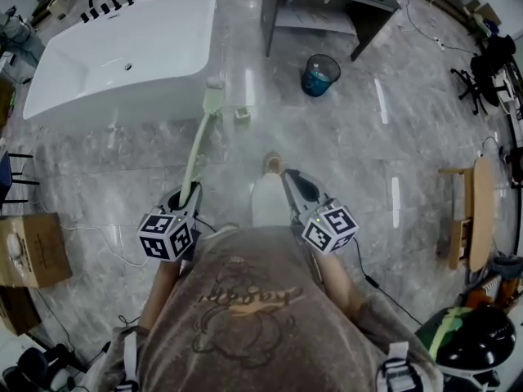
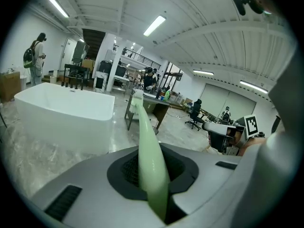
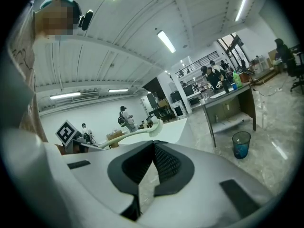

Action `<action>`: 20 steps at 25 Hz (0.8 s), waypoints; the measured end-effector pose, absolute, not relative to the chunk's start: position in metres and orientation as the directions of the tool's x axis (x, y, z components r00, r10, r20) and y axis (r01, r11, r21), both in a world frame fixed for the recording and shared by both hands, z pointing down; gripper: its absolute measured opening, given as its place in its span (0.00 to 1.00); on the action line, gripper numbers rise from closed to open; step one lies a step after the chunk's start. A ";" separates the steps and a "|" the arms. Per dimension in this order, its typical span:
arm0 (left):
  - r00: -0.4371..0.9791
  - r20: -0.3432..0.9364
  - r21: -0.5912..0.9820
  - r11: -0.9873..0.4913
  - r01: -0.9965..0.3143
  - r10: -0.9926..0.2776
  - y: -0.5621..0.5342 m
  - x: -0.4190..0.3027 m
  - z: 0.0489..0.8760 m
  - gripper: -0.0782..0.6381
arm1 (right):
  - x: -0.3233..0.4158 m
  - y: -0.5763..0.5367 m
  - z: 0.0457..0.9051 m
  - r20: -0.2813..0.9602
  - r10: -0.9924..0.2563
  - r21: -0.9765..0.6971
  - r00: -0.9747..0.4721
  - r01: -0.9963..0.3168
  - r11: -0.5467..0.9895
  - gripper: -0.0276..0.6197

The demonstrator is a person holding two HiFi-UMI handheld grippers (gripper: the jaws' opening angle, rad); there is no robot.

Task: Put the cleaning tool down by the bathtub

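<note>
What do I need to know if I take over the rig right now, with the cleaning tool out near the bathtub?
Left claw: shut on the cleaning tool, gripping its pale green handle.
Right claw: shut, nothing in it.
Tool: held off the floor, with its brush head close to the bathtub corner.
Done: tool in hand, near the tub.
Left: lower it to the floor beside the bathtub, open the left claw, back off.

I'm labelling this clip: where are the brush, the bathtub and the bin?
brush (image 1: 196, 149): head view, middle of the green handle.
bathtub (image 1: 155, 98): head view, near outer wall.
bin (image 1: 317, 82): head view, blue side.
</note>
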State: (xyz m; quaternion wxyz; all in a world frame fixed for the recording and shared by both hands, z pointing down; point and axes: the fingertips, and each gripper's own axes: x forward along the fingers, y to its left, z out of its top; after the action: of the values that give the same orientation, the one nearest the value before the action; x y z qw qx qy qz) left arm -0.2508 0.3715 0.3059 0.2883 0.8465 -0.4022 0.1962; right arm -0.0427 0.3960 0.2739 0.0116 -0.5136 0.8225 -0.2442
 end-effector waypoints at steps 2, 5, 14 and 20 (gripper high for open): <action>0.599 0.566 0.334 -0.507 -0.795 -0.566 0.354 -0.243 0.308 0.17 | -0.034 0.376 0.276 0.232 -0.852 -0.417 -0.469 -0.839 0.349 0.04; 0.600 0.567 0.336 -0.506 -0.794 -0.564 0.328 -0.229 0.311 0.17 | -0.021 0.347 0.279 0.235 -0.853 -0.419 -0.466 -0.841 0.344 0.04; 0.610 0.572 0.352 -0.508 -0.787 -0.548 0.241 -0.183 0.310 0.17 | 0.018 0.244 0.281 0.245 -0.839 -0.426 -0.486 -0.831 0.357 0.04; 0.586 0.598 0.359 -0.470 -0.806 -0.547 0.192 -0.150 0.310 0.17 | 0.046 0.178 0.279 0.254 -0.800 -0.442 -0.544 -0.801 0.405 0.04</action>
State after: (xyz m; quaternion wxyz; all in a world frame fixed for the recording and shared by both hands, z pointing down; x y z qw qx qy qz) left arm -0.1504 0.1916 0.3100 0.3156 0.8326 -0.4064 0.2051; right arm 0.0464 0.1783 0.2794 -0.0010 -0.4775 0.8380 -0.2641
